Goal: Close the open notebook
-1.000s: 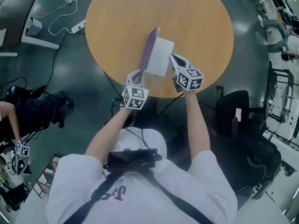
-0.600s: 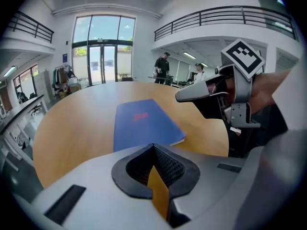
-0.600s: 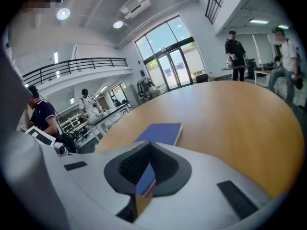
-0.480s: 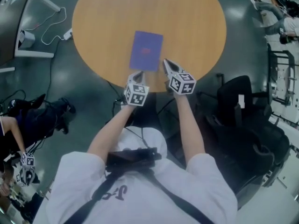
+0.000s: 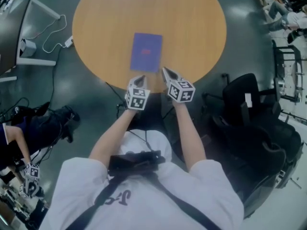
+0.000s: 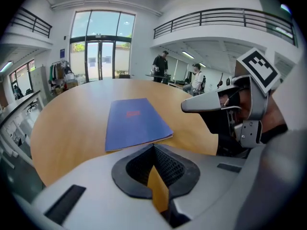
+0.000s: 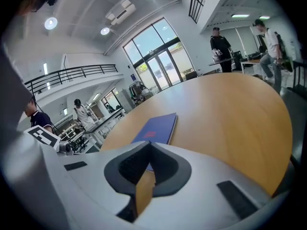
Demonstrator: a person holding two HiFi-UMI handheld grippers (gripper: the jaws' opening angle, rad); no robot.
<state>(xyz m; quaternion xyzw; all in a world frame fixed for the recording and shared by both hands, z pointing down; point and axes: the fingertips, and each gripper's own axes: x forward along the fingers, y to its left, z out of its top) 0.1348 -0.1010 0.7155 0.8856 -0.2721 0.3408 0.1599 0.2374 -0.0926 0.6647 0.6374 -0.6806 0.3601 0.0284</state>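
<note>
The notebook (image 5: 146, 51) lies closed and flat on the round wooden table (image 5: 192, 28), blue cover with a small red label facing up. It also shows in the left gripper view, notebook (image 6: 134, 122), and in the right gripper view, notebook (image 7: 158, 128). My left gripper (image 5: 139, 77) hovers just short of the notebook's near edge, shut and empty. My right gripper (image 5: 166, 71) sits at the near right corner, clear of the cover, also shut with nothing in it. In each gripper view the jaws (image 6: 154, 150) (image 7: 147, 147) meet at their tips.
A black office chair (image 5: 244, 109) stands to the right of the table. Cables and a power strip (image 5: 67, 41) lie on the floor at the left. Several people stand by desks in the background. The table's near edge is right under both grippers.
A second ago the notebook's cover stood upright between the grippers; it has since dropped flat and shut. Both grippers have drawn back toward the table's near edge.
</note>
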